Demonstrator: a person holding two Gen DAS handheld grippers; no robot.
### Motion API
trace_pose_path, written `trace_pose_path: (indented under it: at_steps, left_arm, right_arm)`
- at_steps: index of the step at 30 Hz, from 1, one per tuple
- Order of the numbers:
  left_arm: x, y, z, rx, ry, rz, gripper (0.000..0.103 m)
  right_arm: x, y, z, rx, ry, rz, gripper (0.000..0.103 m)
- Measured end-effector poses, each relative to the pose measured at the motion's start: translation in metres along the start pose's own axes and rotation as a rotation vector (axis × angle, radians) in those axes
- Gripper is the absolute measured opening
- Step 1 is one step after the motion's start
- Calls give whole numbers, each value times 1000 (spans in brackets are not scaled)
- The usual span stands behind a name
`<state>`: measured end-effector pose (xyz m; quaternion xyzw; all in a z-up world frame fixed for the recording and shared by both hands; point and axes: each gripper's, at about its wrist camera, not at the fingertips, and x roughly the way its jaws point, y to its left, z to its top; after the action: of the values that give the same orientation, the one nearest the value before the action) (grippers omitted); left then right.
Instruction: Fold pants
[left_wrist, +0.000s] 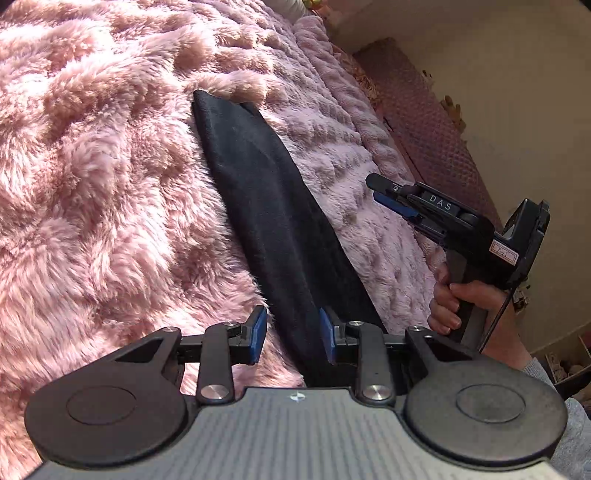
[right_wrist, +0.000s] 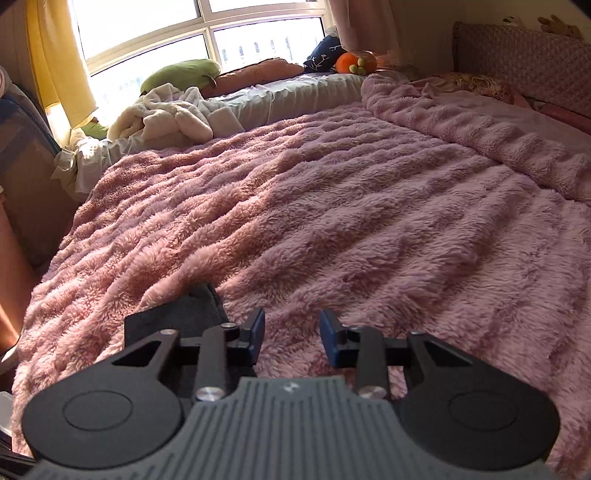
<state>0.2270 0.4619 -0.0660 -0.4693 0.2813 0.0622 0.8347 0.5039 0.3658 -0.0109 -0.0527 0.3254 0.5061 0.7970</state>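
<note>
Black pants (left_wrist: 269, 221) lie folded in a long narrow strip on the pink fuzzy blanket (left_wrist: 92, 166), likely ready for halving. The left gripper (left_wrist: 293, 336) and right gripper (right_wrist: 291, 338), both released, hover empty.

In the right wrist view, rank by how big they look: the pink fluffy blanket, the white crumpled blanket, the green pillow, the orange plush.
1. pink fluffy blanket
2. white crumpled blanket
3. green pillow
4. orange plush

All but the first lie far from the camera, so true sizes stay unsure.
</note>
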Motion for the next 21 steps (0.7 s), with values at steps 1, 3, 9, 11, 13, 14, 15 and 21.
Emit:
trace_pose_path:
  at_steps: [1,3,9,11,13,14,15,21]
  left_arm:
    - [2,-6,-3,19,9,-17,34]
    - [8,-19,-9,72,29,-58,34]
    - [22,-45,-27,141,92,-49,34]
    - [24,-45,-29,126,96,-48,34]
    - [28,-43,-31,116,112,-56,34]
    - [30,-42,-32,118,115,-51,34]
    - [33,-40,-32,122,115,-49,34]
    - [42,-20,-24,11,156,-99,34]
  right_arm:
    - [-14,-5,-10,-13,9,25,29]
    - [-41,-12,-37,-46,61,59,29]
    - [-61,-14,-105,-151,158,39,29]
    - [-61,-15,-111,-145,136,35,29]
    - [-57,-18,-110,-124,128,17,29]
    - [-56,-19,-109,-113,128,22,29]
    - [-54,-20,-108,-107,130,35,26]
    - [-55,-15,-110,-206,102,74,0]
